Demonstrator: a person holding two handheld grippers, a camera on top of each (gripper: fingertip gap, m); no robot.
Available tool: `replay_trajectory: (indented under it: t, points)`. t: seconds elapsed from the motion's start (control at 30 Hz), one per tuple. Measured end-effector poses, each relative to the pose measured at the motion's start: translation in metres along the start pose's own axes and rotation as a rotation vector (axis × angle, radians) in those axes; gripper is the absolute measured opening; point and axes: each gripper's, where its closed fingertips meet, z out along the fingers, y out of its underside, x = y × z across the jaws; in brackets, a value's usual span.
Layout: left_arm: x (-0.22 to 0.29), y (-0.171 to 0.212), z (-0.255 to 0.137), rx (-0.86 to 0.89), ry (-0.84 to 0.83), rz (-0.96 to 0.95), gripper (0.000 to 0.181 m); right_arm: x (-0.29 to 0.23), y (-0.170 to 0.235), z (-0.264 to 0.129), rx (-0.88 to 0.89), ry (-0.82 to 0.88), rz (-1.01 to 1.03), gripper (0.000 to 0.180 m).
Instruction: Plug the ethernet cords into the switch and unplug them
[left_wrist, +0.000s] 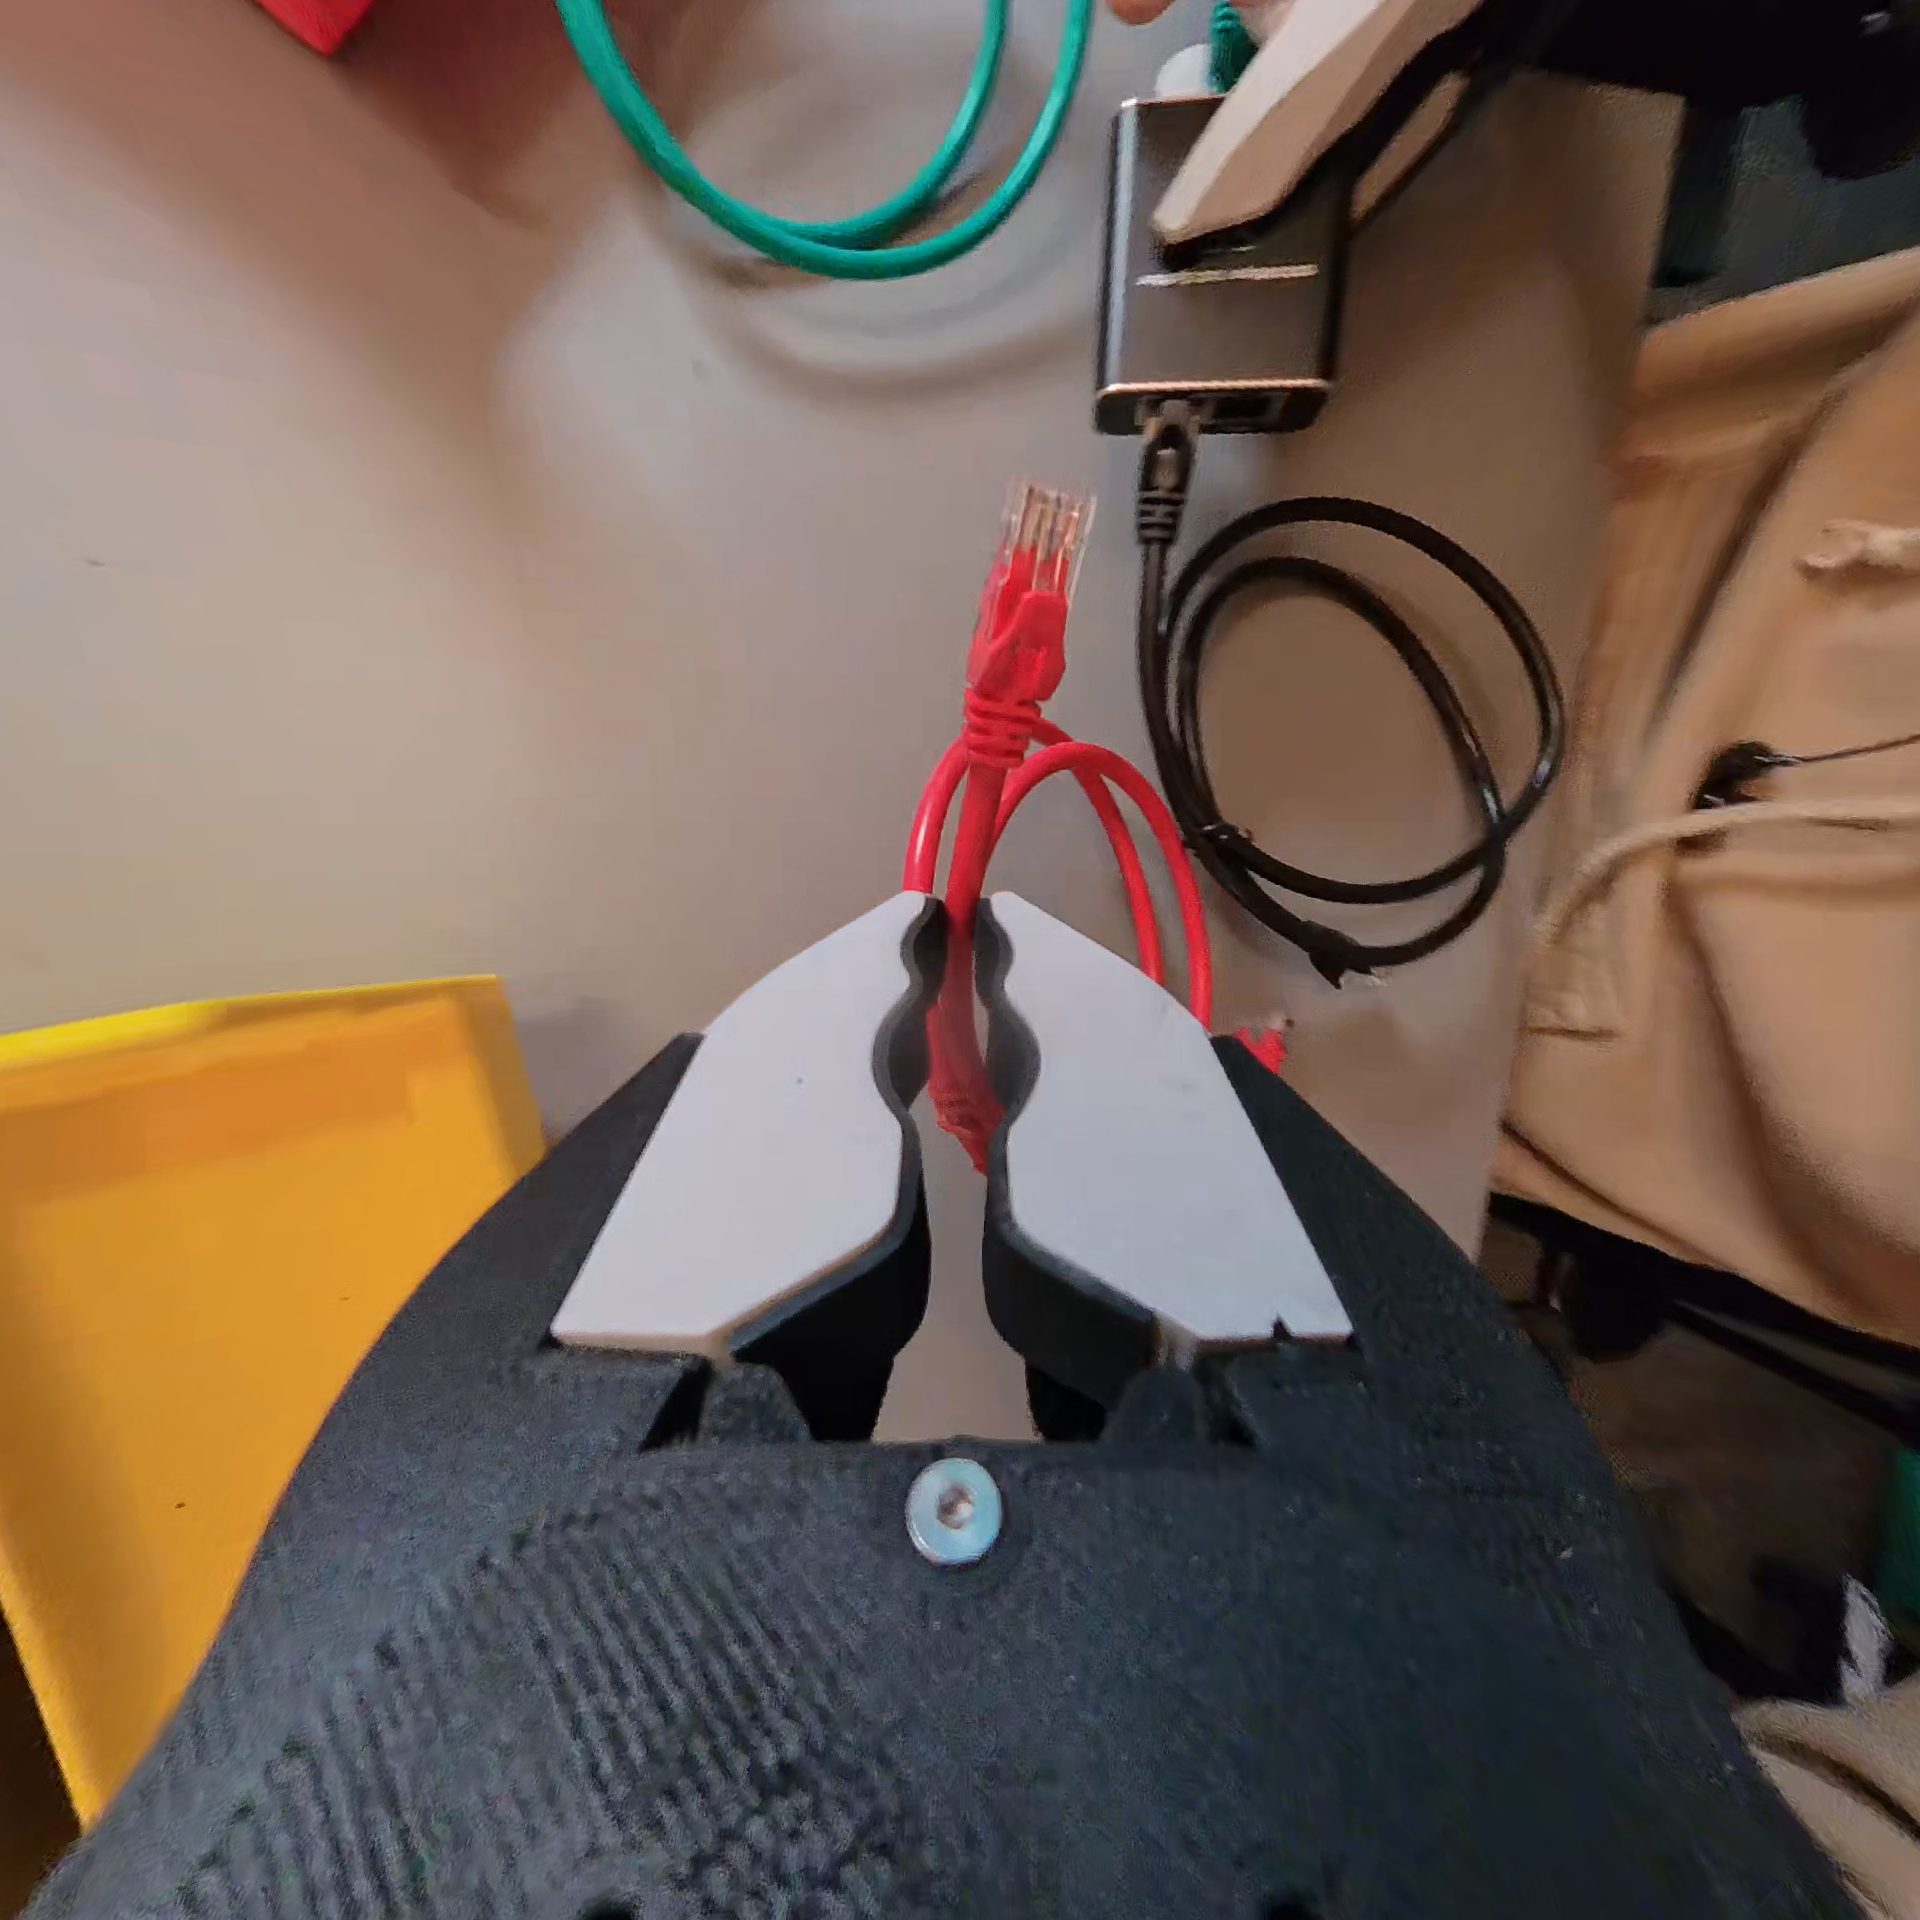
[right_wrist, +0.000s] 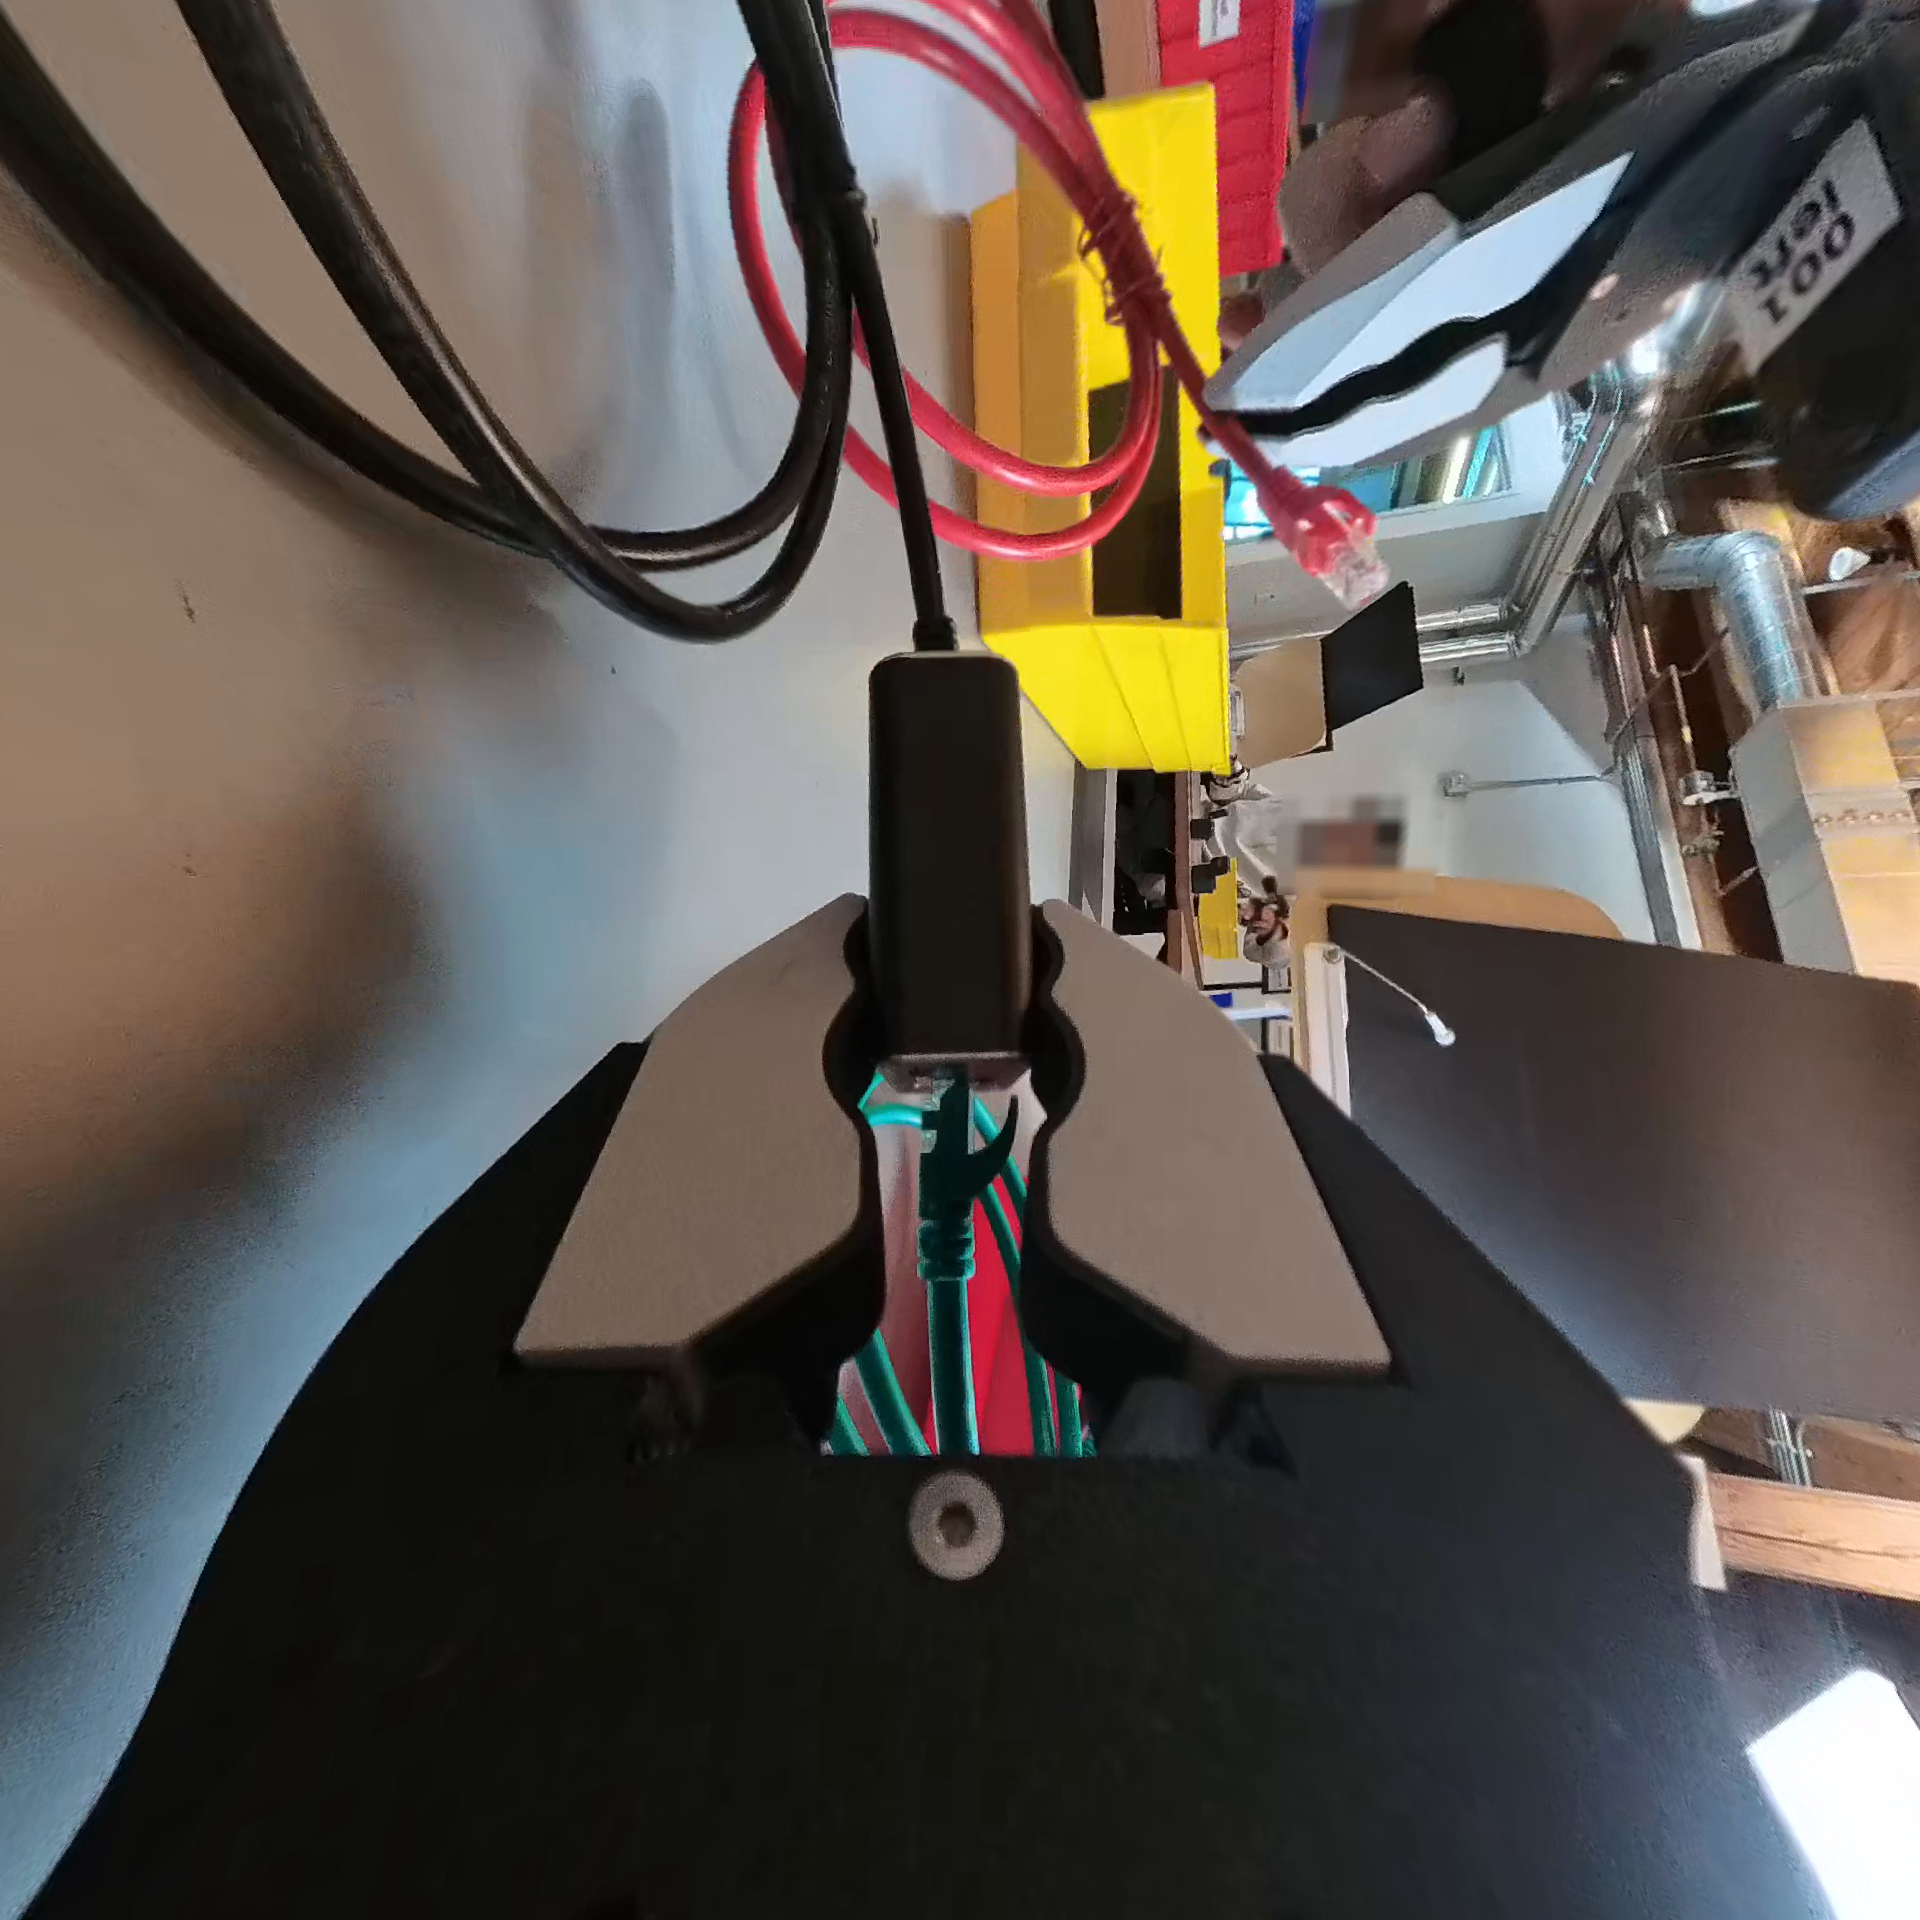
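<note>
My left gripper is shut on a red ethernet cord. Its clear plug points forward, a little short and left of the dark grey switch. A black cord is plugged into the switch's near face, beside an open port. My right gripper is shut on the switch. A green cord is plugged into the switch end facing that camera. The left gripper with the red plug shows at upper right of the right wrist view.
The green cord loops on the pale table. The black cord coils right of the red plug. A yellow bin stands at the left, also in the right wrist view. Beige cloth lies at the right. The tips of one gripper are about 15 centimeters away from the tips of the other.
</note>
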Motion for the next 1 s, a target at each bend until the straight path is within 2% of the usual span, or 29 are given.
replay_trajectory:
  t: [0.03,0.2,0.37,0.67,1.0]
  points:
    - [0.007,-0.001,0.001,-0.016,0.029,-0.006,0.006,0.0,-0.002,0.001,0.005,-0.001,-0.002,0.026]
    - [0.051,-0.009,0.044,-0.104,0.224,-0.029,0.006,0.006,-0.005,0.005,-0.003,0.036,0.028,0.026]
    - [0.061,-0.018,0.068,-0.1,0.311,-0.123,0.006,0.008,0.011,0.002,-0.067,0.042,0.093,0.026]
    - [0.048,-0.016,0.071,-0.064,0.358,-0.395,0.005,0.005,0.029,0.011,-0.234,0.042,0.129,0.026]
    - [0.051,-0.008,0.058,-0.224,0.302,-0.35,0.005,-0.002,0.042,0.014,-0.344,0.003,0.136,0.026]
